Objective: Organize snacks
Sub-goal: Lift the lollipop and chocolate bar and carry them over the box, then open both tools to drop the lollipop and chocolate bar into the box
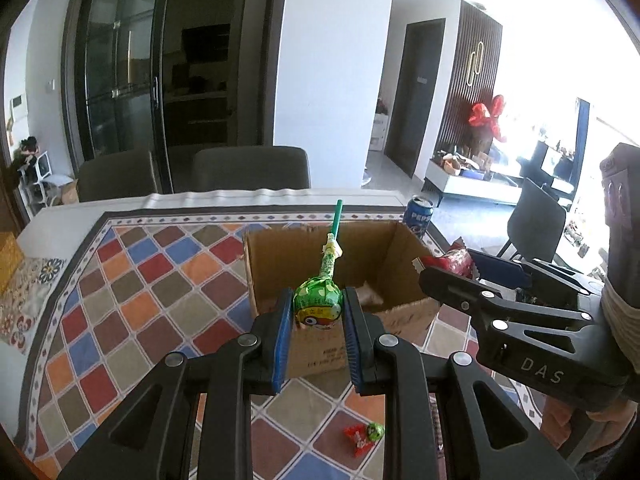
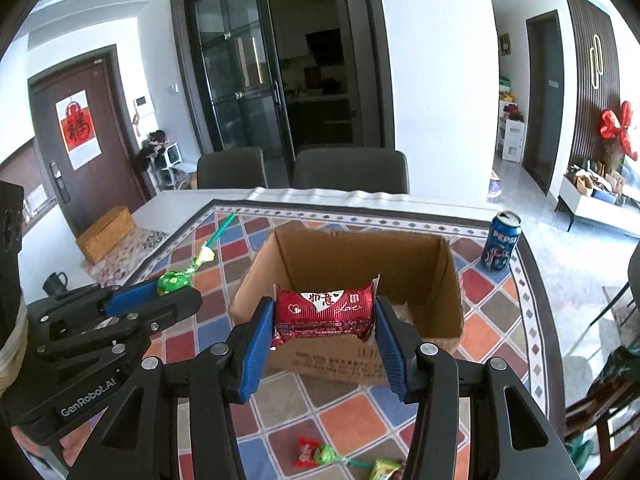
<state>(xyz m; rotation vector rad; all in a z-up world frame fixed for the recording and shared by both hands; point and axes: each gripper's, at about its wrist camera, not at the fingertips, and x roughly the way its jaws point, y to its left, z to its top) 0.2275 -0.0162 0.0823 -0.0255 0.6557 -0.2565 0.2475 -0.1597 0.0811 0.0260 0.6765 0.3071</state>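
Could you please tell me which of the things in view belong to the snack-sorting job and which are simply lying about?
Belonging to the job:
- green-wrapped lollipop with a green stick, clamped in the left gripper
- red foil snack packet, clamped in the right gripper
- open brown cardboard box
- small wrapped sweets on the patterned cloth

Just lying about:
- blue Pepsi can
- dark mug
- woven yellow box

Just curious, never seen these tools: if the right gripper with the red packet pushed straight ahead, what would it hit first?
Probably the open brown cardboard box. The right gripper, shut on the red foil snack packet, points at it; depth is hard to judge.
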